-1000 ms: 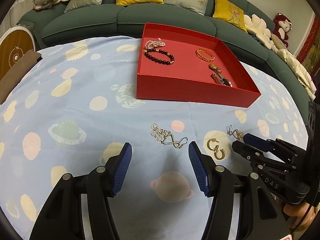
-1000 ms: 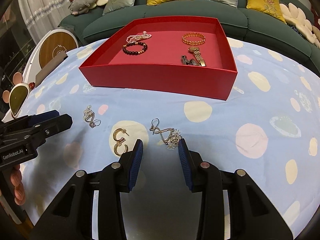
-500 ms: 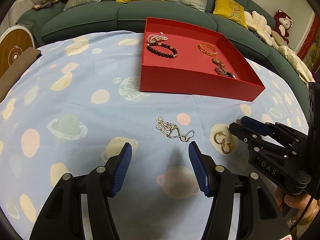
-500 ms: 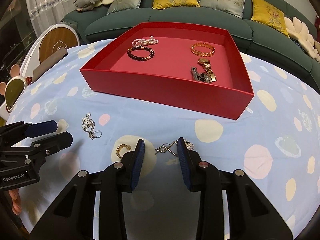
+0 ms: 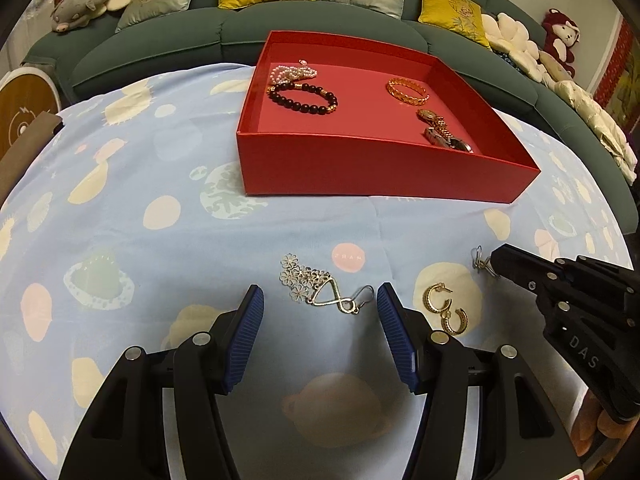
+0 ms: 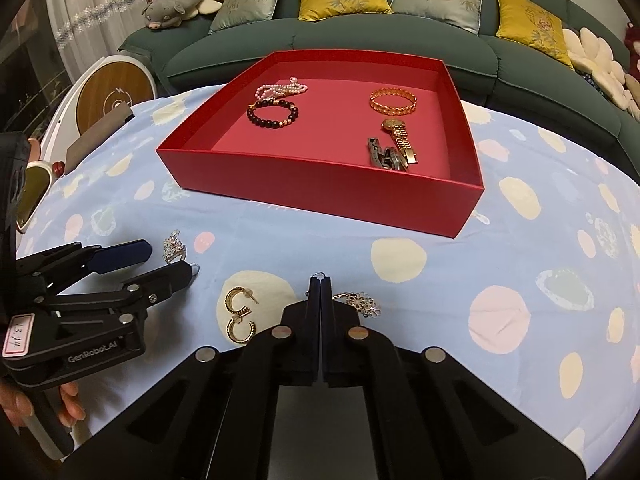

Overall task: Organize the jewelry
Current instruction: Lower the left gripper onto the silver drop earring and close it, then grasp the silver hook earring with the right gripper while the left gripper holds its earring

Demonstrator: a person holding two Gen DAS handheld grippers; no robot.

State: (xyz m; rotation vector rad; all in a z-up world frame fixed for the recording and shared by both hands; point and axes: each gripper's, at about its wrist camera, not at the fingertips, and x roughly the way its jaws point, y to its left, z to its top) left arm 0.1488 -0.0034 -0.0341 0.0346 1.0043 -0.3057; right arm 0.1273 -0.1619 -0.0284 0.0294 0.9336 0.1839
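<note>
A red tray (image 5: 360, 168) (image 6: 320, 184) holds a pearl bracelet (image 5: 292, 72), a dark bead bracelet (image 5: 302, 98), a gold bangle (image 5: 406, 91) and two watches (image 5: 442, 130). On the spotted cloth lie a silver flower earring (image 5: 316, 286) (image 6: 174, 246), two gold hoop earrings (image 5: 446, 308) (image 6: 238, 314) and a second silver flower earring (image 6: 360, 302). My left gripper (image 5: 320, 308) (image 6: 168, 262) is open around the first silver earring. My right gripper (image 6: 321, 284) (image 5: 496, 258) is shut on the second silver earring's hook end (image 5: 480, 260).
A green sofa (image 5: 240, 24) with yellow and grey cushions curves behind the table. A round wooden-faced device (image 6: 114, 98) and a grey block (image 6: 100, 136) stand at the table's left. Plush toys sit on the sofa ends.
My right gripper has closed on the silver earring in front of it. My left gripper has moved forward so the other silver earring lies between its open fingers.
</note>
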